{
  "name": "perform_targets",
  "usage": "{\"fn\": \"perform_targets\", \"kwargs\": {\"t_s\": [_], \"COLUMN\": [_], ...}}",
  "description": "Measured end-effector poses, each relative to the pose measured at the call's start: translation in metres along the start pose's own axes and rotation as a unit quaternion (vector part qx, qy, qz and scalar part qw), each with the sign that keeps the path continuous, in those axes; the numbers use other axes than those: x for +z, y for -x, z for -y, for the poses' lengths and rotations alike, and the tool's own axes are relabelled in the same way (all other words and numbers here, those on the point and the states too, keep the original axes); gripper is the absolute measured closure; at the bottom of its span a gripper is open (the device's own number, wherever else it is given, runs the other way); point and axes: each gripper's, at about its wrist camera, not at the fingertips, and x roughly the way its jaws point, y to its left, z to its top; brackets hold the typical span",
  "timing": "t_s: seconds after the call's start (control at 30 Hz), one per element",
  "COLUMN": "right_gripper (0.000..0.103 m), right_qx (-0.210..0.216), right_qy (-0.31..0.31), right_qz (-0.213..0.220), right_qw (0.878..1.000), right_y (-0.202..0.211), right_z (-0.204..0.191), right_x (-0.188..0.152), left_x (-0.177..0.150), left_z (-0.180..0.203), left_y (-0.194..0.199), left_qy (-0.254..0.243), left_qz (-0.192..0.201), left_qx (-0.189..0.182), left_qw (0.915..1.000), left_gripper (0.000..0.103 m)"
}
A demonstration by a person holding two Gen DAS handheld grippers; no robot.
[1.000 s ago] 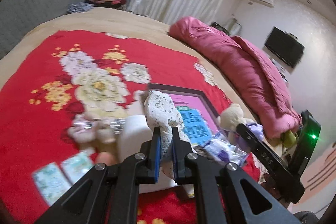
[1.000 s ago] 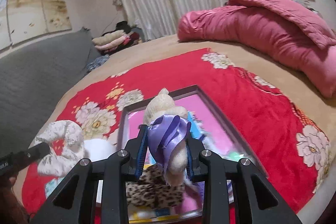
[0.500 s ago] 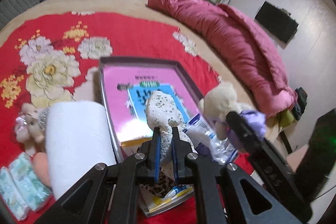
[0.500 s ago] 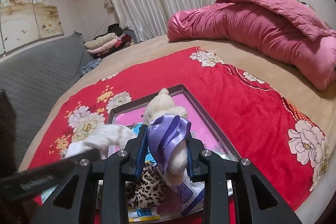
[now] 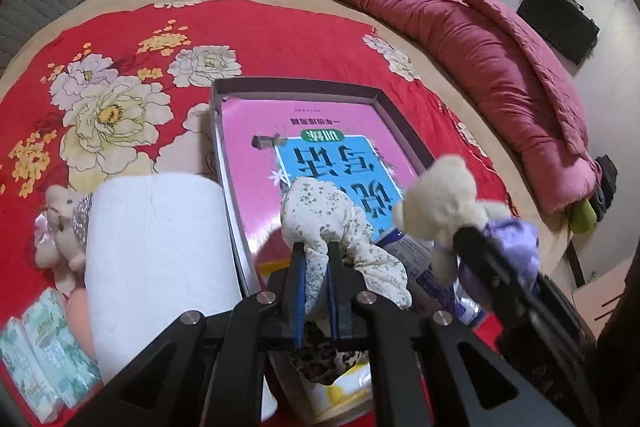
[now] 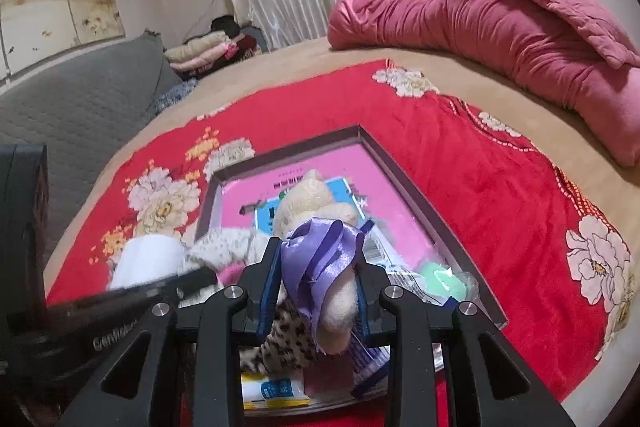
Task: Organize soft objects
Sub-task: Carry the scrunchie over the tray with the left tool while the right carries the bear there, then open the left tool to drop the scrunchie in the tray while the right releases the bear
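From my left wrist camera, the shallow dark-rimmed box (image 5: pixel 394 115) lies on the red floral blanket (image 5: pixel 280 35), its floor covered by a pink and blue book (image 5: pixel 320 155). My left gripper (image 5: pixel 316 291) pinches the floral fabric toy (image 5: pixel 320 219) above the box's near end, where a leopard-print item (image 5: pixel 320 359) and plastic packets (image 5: pixel 424 267) sit. Just left of the box stands a white paper roll (image 5: pixel 156 255) — beyond it a small pink plush (image 5: pixel 58 227) and tissue packs (image 5: pixel 44 355). To the right, my other tool holds the cream teddy bear (image 5: pixel 444 199) near the box's right rim.

From my right wrist camera, my right gripper (image 6: pixel 318 291) clamps that cream teddy bear (image 6: pixel 316 203) by its purple ribbon (image 6: pixel 320 259), over the box (image 6: pixel 420 207). Inside it I see the book (image 6: pixel 384 203), the leopard-print item (image 6: pixel 284 343) and a green packet (image 6: pixel 440 279). The left tool crosses low on the left — partly hiding the paper roll (image 6: pixel 144 259). A pink quilt (image 6: pixel 520 27) lies along the bed's far edge.
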Motion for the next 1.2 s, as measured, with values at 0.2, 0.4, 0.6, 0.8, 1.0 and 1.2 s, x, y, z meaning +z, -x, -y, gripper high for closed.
{"fn": "perform_targets", "kwargs": {"t_s": [0.2,0.4,0.6,0.8,1.0,1.2], "right_gripper": [0.070,0.070,0.069,0.069,0.067,0.064], "right_qx": [0.000,-0.007,-0.024,-0.028,-0.025,-0.022], "right_qy": [0.003,0.010,-0.008,-0.025,-0.048,-0.067], "right_qz": [-0.021,-0.033,-0.048,-0.066,-0.072,-0.068], "right_qw": [1.000,0.999,0.999,0.997,0.996,0.995], "right_y": [-0.005,-0.007,-0.008,-0.008,-0.006,-0.001], "right_z": [-0.002,-0.007,-0.003,-0.002,0.004,0.010], "right_x": [-0.002,-0.005,-0.007,-0.011,-0.014,-0.015], "left_x": [0.010,0.007,0.005,0.003,-0.001,-0.002], "left_z": [-0.001,0.009,0.011,0.008,0.010,0.008], "left_y": [-0.008,-0.019,-0.021,-0.018,-0.016,-0.013], "left_qy": [0.012,-0.027,-0.035,-0.024,-0.028,-0.019], "left_qz": [-0.001,-0.034,-0.042,-0.047,-0.048,-0.047], "left_qx": [0.019,0.039,0.033,0.008,0.005,-0.012], "left_qw": [0.9998,0.9983,0.9980,0.9986,0.9984,0.9986], "left_gripper": [0.094,0.094,0.093,0.093,0.091,0.088]}}
